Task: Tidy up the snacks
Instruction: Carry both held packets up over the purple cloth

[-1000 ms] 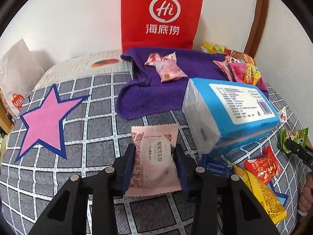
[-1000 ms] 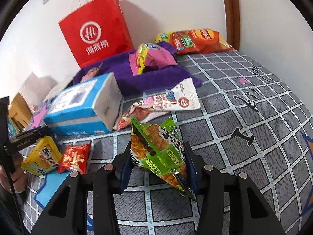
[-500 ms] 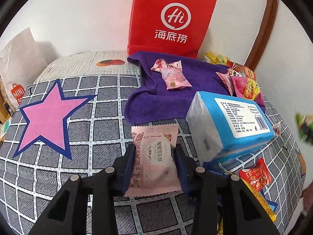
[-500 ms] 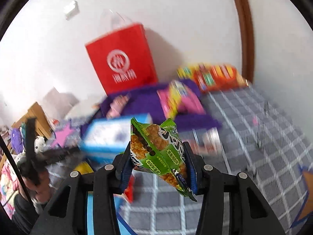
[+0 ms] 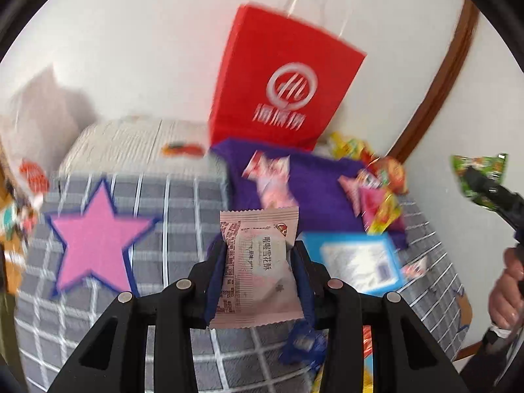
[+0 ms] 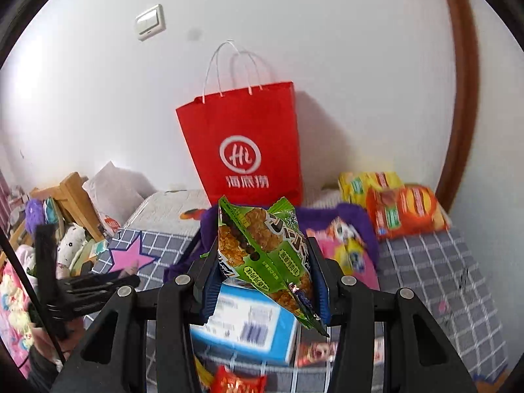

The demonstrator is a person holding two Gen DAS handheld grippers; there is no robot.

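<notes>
Left gripper: fingers clamped on pink packet, held centre-low in left wrist view, off the bed.
Pink packet axis: long axis upright in frame, top crimped edge toward the red bag, printed face to camera.
Right gripper: fingers clamped on green packet, centre of right wrist view, lifted above blue box.
Green packet axis: long axis tilted, upper-left to lower-right; lower corner pokes out past the right finger.
Red bag: upright against wall, upper centre of right wrist view, mouth up, white handles above; also upper centre in left wrist view, blurred.
Key relation: bag straight ahead of and above both packets; mouth above finger level in both views, so a drop-in probably needs lift first, then forward.
Nearer hand: cannot tell for certain; in the right wrist view the bag sits dead centre.
Purple towel: on bed at foot of bag, with small pink packets on it.
Other snacks: orange packs right of bag; pink-yellow pack on towel.
Bed: grey grid cover, pink star at left.
Risk: motion blur in left view; loose green packet could snag on the bag rim.
</notes>
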